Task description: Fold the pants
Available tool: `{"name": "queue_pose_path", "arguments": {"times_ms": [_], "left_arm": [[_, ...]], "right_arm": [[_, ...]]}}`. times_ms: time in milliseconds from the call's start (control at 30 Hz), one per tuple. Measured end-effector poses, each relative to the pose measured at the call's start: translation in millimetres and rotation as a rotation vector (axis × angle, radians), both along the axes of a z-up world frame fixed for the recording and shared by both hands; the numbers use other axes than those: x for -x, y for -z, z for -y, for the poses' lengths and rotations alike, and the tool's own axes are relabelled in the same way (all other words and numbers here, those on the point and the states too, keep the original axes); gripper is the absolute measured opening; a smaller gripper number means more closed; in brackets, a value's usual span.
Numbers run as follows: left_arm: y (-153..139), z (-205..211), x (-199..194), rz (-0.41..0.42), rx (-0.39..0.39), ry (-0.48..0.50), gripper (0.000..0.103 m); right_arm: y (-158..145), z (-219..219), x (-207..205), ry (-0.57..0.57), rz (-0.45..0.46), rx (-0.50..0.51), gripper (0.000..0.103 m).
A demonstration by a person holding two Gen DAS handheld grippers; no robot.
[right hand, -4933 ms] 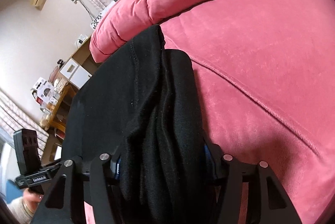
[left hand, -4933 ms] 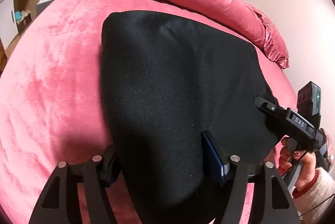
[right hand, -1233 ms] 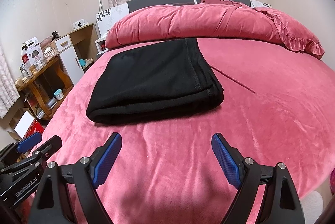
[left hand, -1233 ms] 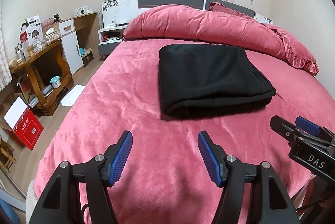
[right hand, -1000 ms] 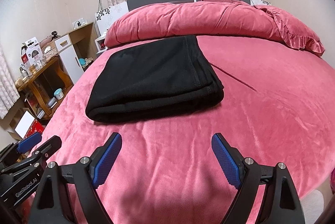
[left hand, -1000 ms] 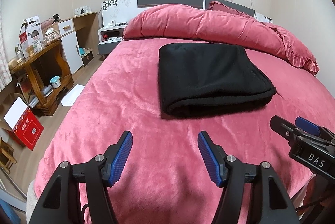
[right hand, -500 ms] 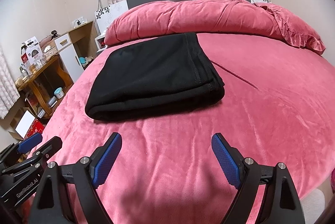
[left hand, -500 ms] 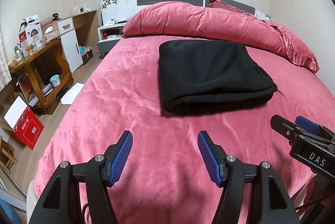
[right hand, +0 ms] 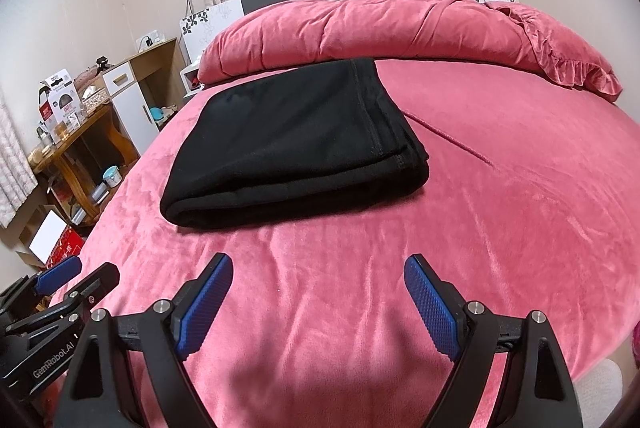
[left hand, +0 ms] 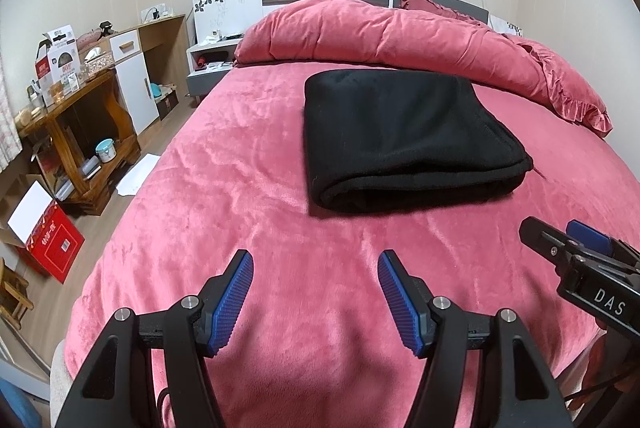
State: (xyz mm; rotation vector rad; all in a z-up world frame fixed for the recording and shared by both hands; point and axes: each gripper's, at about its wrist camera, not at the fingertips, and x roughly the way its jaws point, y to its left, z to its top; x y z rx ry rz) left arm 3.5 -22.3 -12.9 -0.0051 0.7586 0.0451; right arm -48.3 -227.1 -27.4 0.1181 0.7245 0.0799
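The black pants [left hand: 400,135] lie folded in a thick flat rectangle on the pink bed [left hand: 240,195]; they also show in the right wrist view [right hand: 296,143]. My left gripper [left hand: 316,264] is open and empty, held above the bed's near edge, well short of the pants. My right gripper [right hand: 318,268] is open and empty, also back from the pants. The right gripper shows at the right edge of the left wrist view [left hand: 576,260]. The left gripper shows at the lower left of the right wrist view [right hand: 60,288].
A rolled pink duvet [left hand: 384,35] lies across the head of the bed behind the pants. A wooden desk with boxes [left hand: 68,107], a white cabinet [left hand: 136,83] and a red box on the floor [left hand: 48,240] stand left of the bed.
Since 4.9 s ago both grippers have let go of the pants and pulled back to the bed's near edge. Over the last second the views have barely shifted.
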Motion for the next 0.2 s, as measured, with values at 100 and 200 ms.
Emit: {"name": "queue_pose_path", "arguments": {"times_ms": [100,200], "left_arm": [[1.8,-0.8,-1.1,-0.007,0.0,-0.002,0.066],[3.7,-0.9,-2.7,-0.019,0.003,-0.002,0.066]], "right_arm": [[1.3,0.0,-1.0,-0.001,-0.006,0.0,0.088],[2.2,0.2,-1.6,0.0,-0.008,0.001,0.088]]}}
